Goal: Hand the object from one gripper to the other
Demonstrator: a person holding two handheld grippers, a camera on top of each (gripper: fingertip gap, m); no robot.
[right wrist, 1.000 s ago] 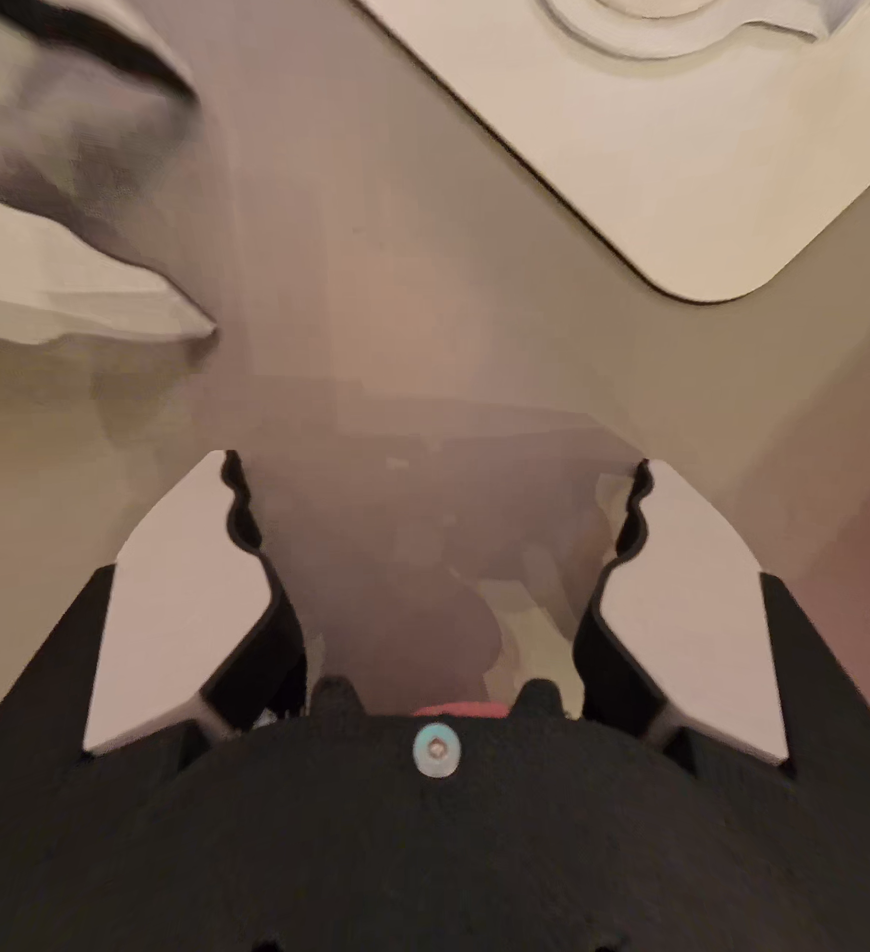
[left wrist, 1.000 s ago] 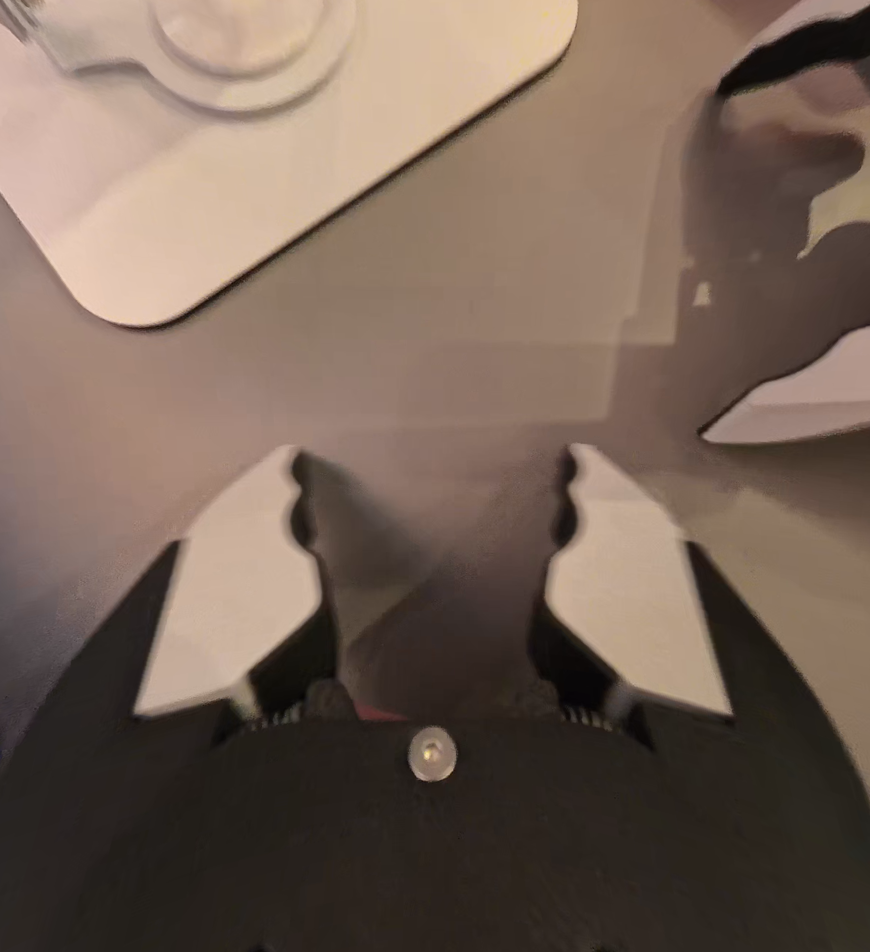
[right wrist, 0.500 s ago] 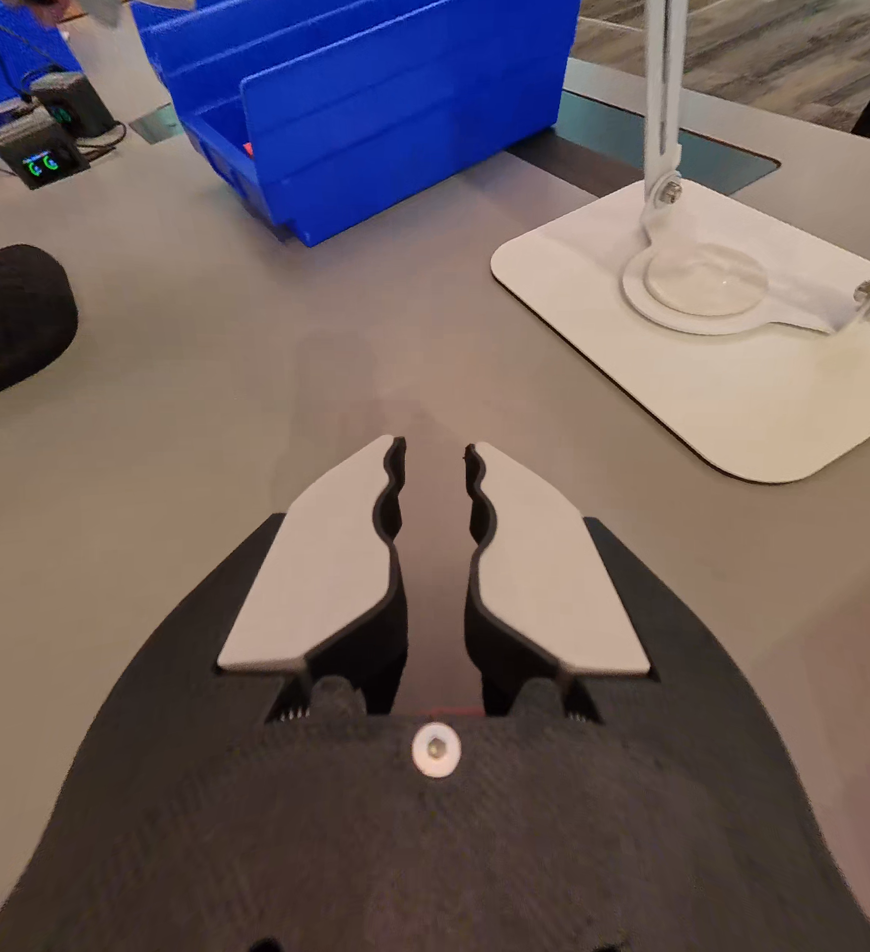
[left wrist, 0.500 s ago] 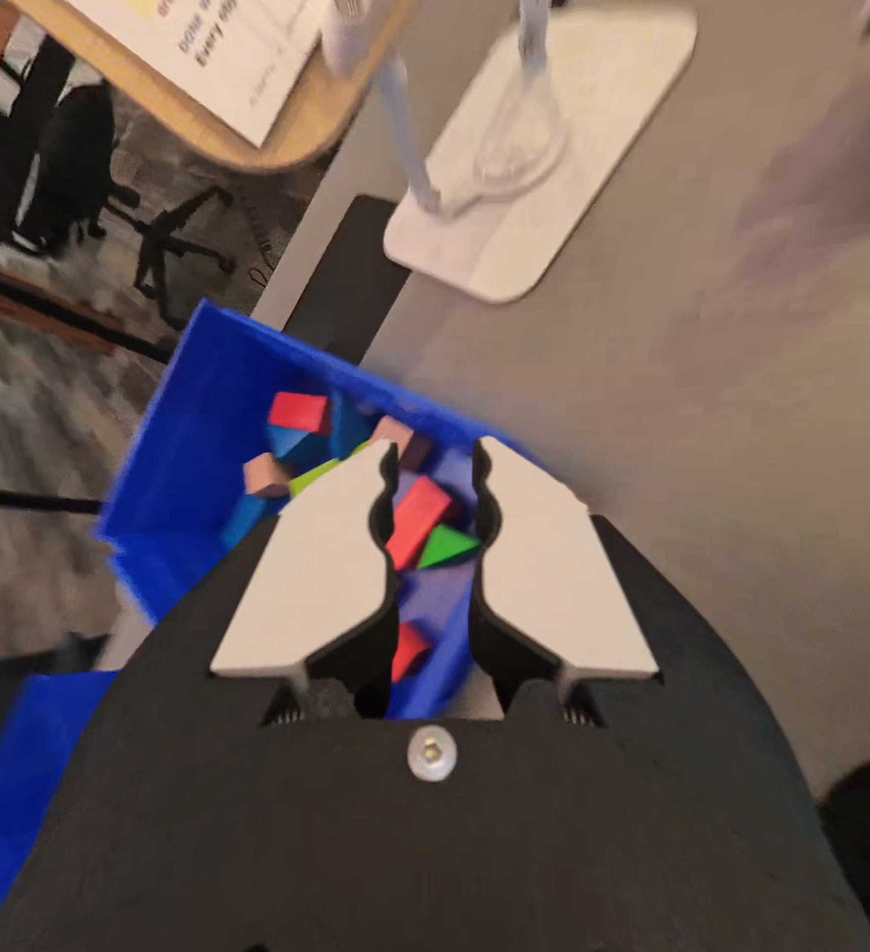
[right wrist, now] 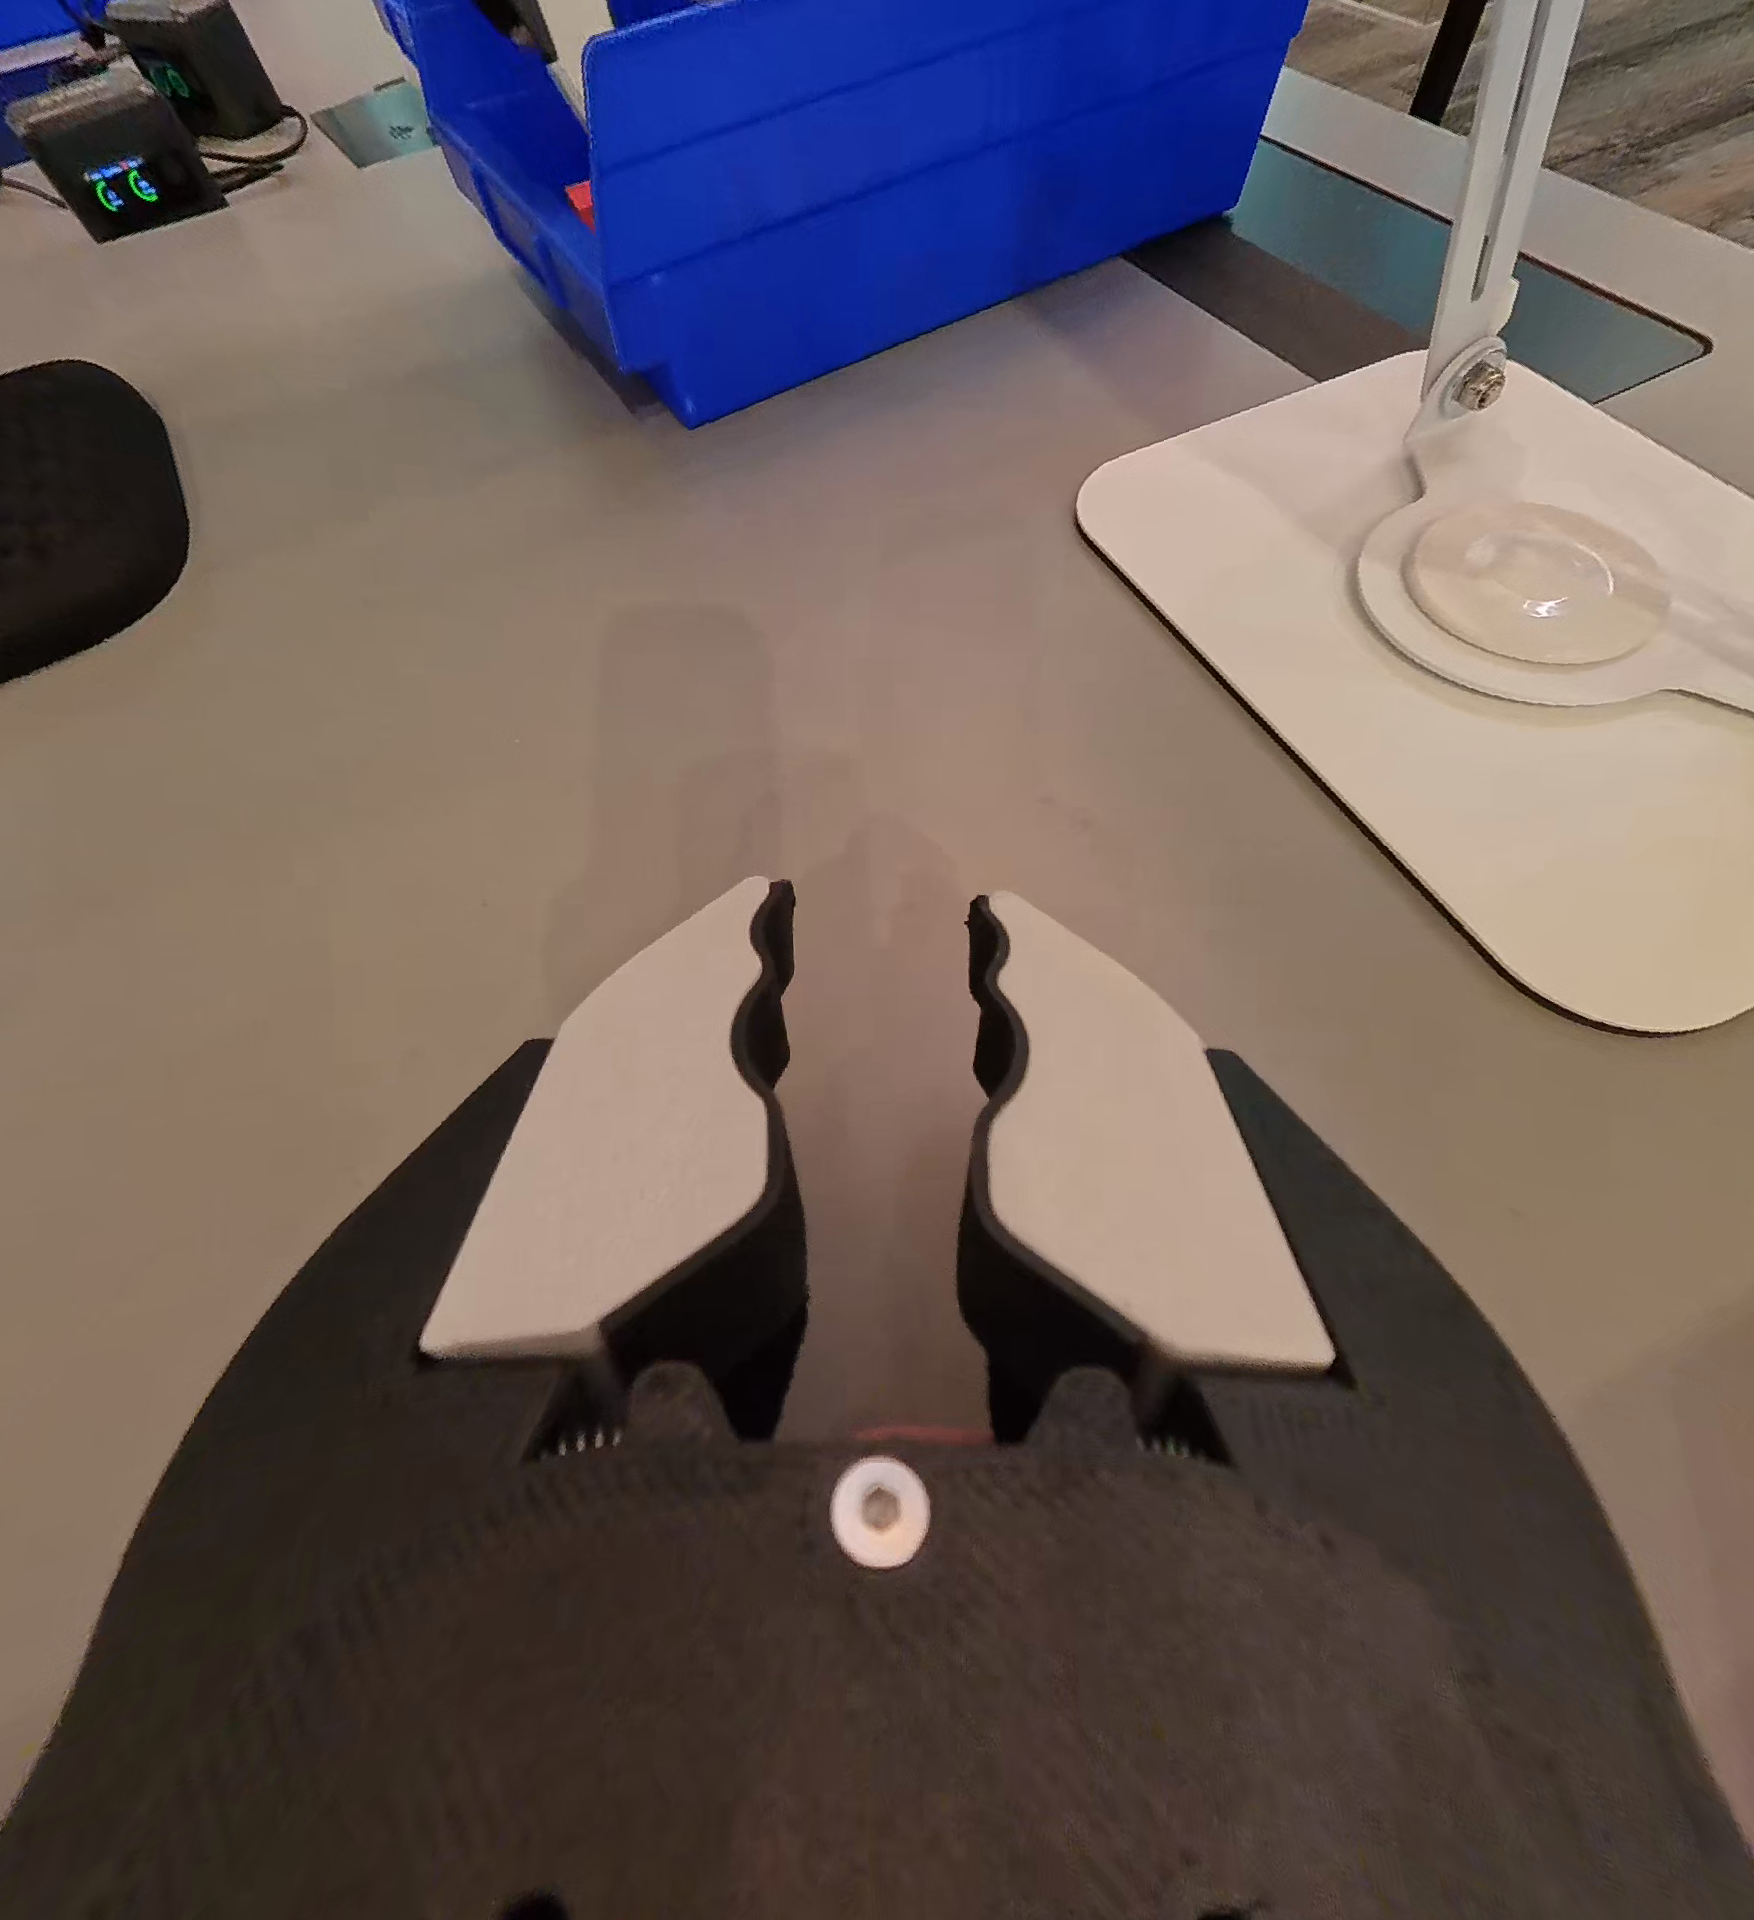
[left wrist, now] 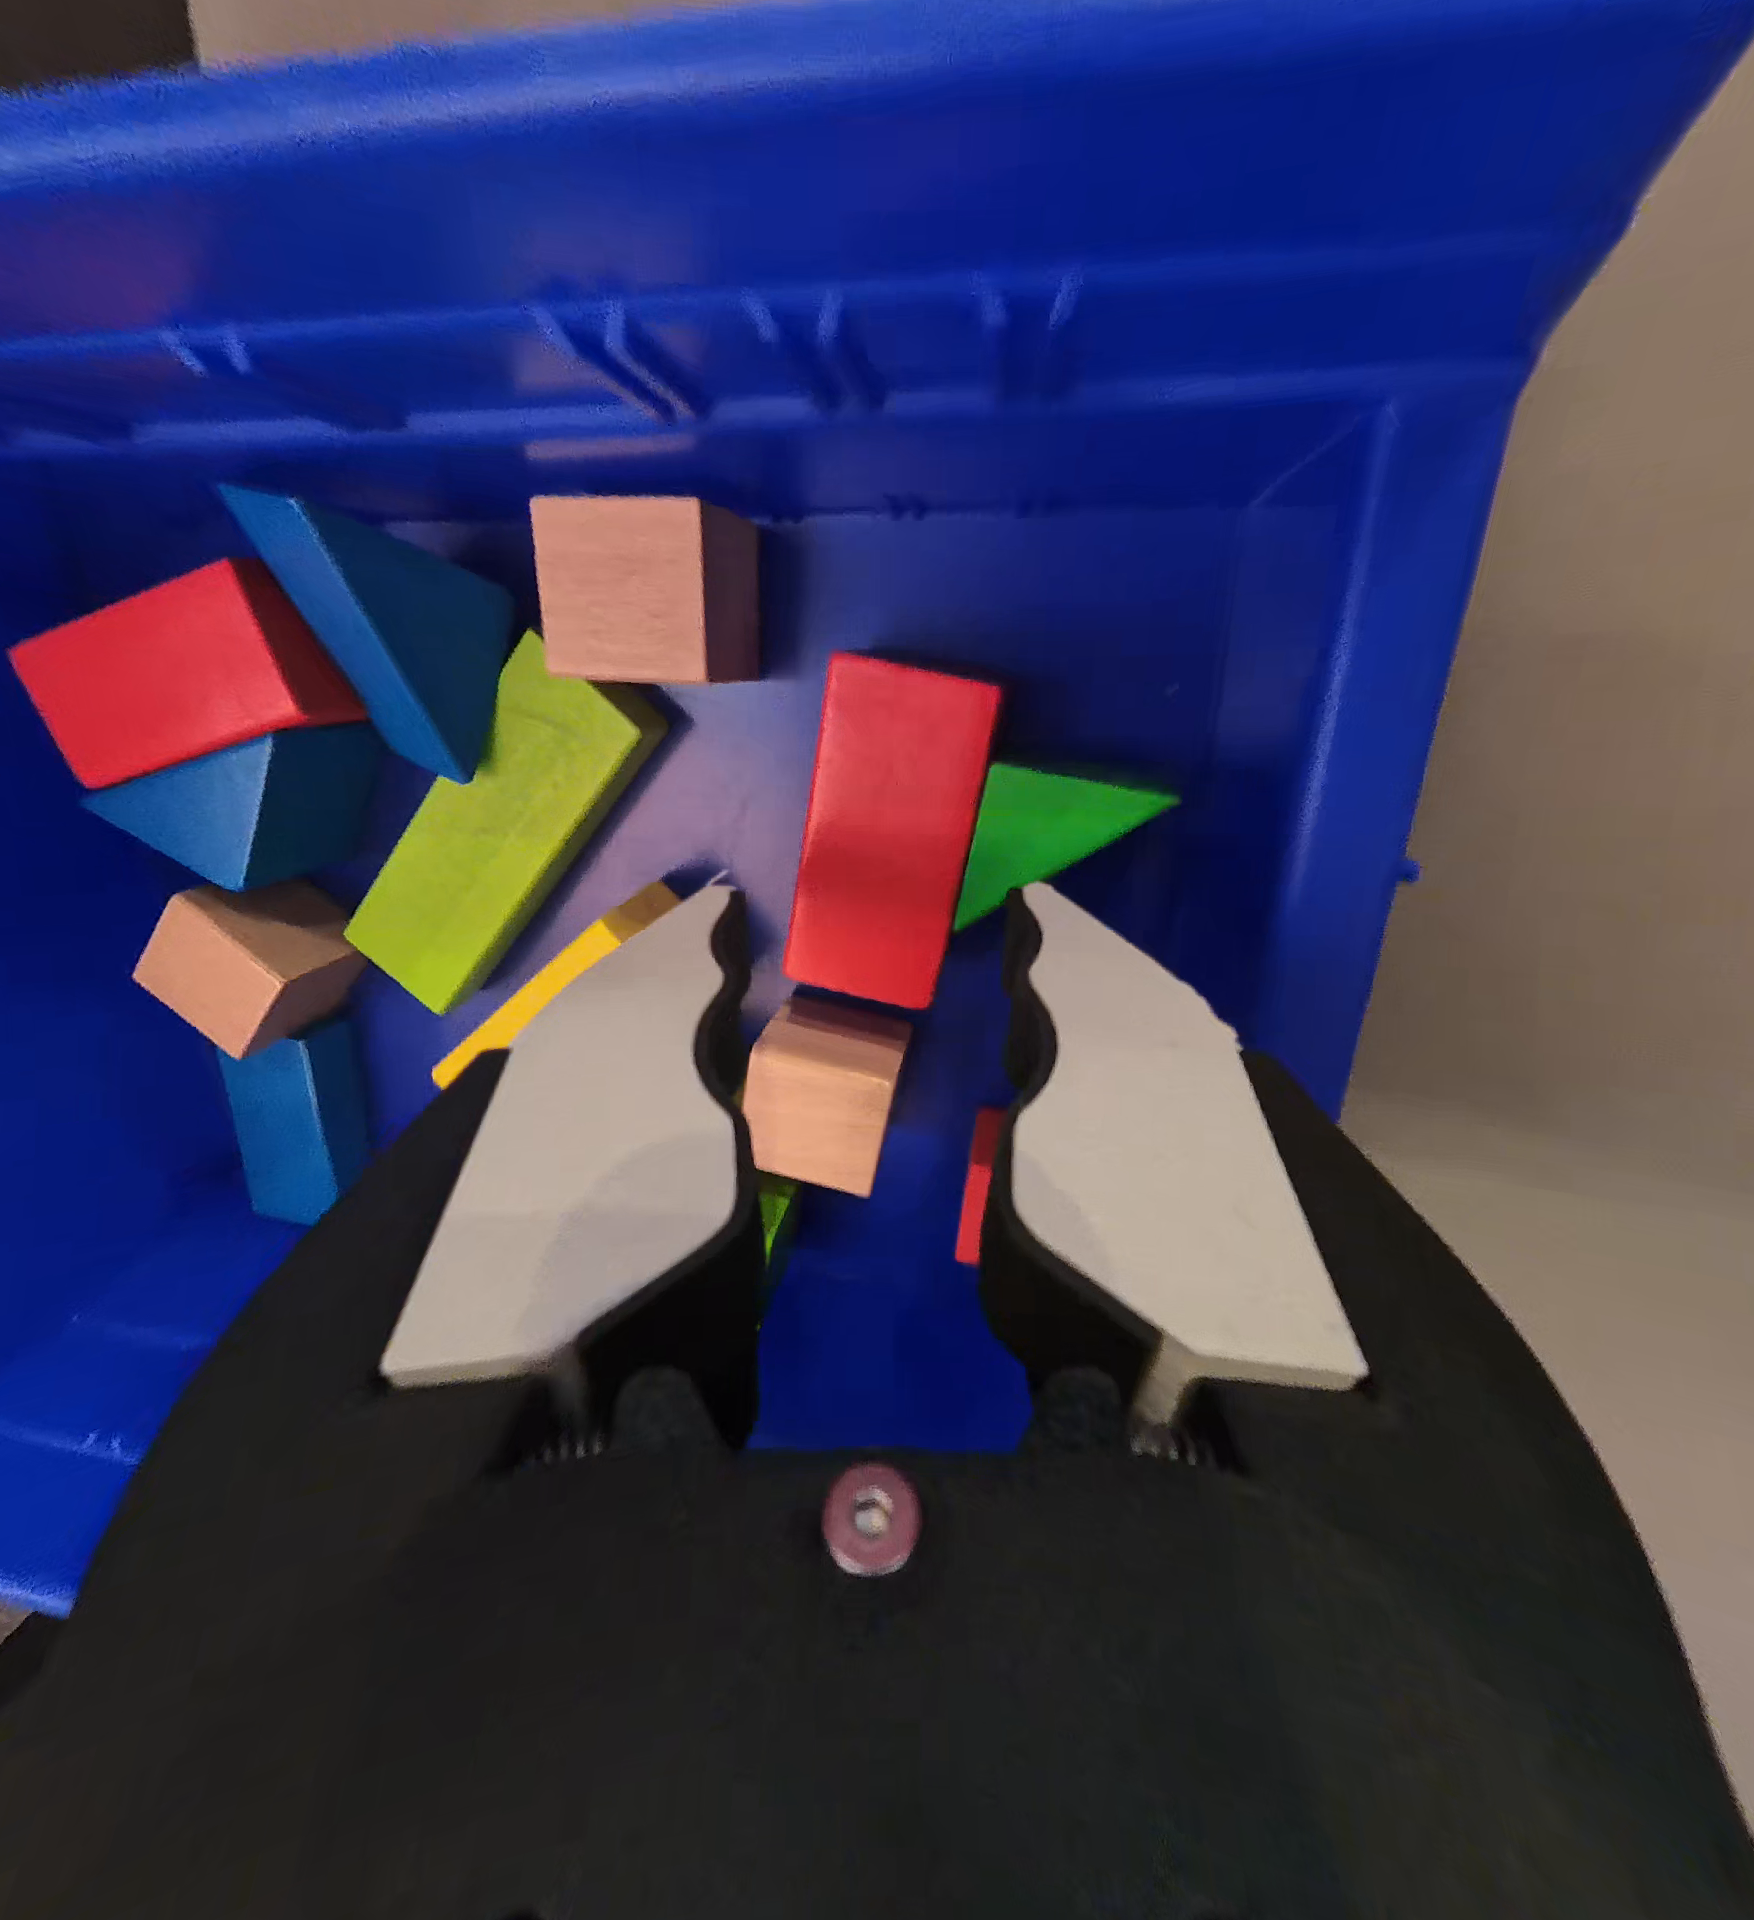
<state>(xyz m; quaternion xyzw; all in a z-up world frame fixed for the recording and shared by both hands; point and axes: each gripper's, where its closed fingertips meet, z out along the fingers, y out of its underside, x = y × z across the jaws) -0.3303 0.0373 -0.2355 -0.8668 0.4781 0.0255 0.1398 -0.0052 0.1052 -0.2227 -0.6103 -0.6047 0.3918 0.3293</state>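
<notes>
Task object not yet chosen, as far as can be seen. Candidates are the wooden blocks lying in the blue bin (left wrist: 1372, 623): a red rectangular block (left wrist: 888, 831) and a small tan cube (left wrist: 821, 1107) lie in line with the gap of the left gripper (left wrist: 868, 914), with a green wedge (left wrist: 1049, 831) touching the red block's right edge. Further left: lime green block (left wrist: 499, 831), tan cube (left wrist: 634, 587), blue wedges, another red block, a yellow piece partly hidden.

Left gripper: fingers (left wrist: 592, 1122) partly open, hovering above the blocks; nothing held. Whether the pads touch the tan cube cannot be told; it looks to lie below them.

Right gripper (right wrist: 881, 904): fingers narrowly apart, empty, over bare tabletop (right wrist: 437, 831), well apart from the bin (right wrist: 904, 208). White stand base (right wrist: 1475, 727) to its right.

Progress: judged at the very start. No pick made, no handover. Left: grasp a block, lift, present it, right takes, left releases.

Versus half a second ago: left view was further back with bin and tabletop visible; now close over the bin, fingers wider. Right view nearly unchanged, fingers slightly wider.
</notes>
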